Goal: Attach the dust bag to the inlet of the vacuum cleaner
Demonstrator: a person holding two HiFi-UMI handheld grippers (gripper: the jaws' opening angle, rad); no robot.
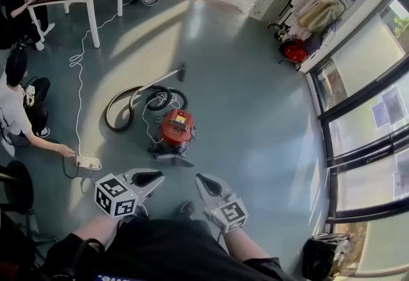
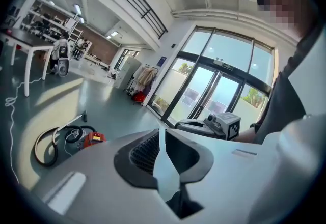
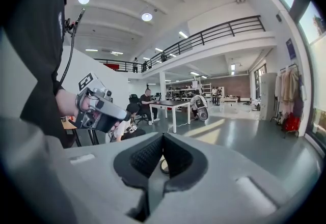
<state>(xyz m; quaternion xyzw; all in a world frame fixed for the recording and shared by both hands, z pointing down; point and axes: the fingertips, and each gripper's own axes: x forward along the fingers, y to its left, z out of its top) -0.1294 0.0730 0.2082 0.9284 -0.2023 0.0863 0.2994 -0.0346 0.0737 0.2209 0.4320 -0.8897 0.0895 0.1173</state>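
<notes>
I'm standing over the vacuum (image 1: 176, 129), which is sitting on the floor just ahead of me and well out of reach. I'm holding both grippers up close to my body. My left gripper (image 1: 156, 177) is pinching nothing, its jaws all but pressed together. My right gripper (image 1: 199, 177) is pressed together too, and empty.

I'm not seeing the dust bag in any view, and that is the first thing that could go wrong: I'd be reaching for the inlet with nothing to fit on it. With both grippers closed, I'd also be nudging the bag away instead of catching it unless I spread one first. The hose (image 1: 118, 110) and a thin white cord are lying looped beside the vacuum, so stepping in carelessly could snag them and drag the body round. A person's hand is resting at the power strip (image 1: 88, 161) to my left, near that path.

The vacuum's long axis is running roughly away from me. Its hose end seems to be pointing to the far side, though it's too small to be sure.
</notes>
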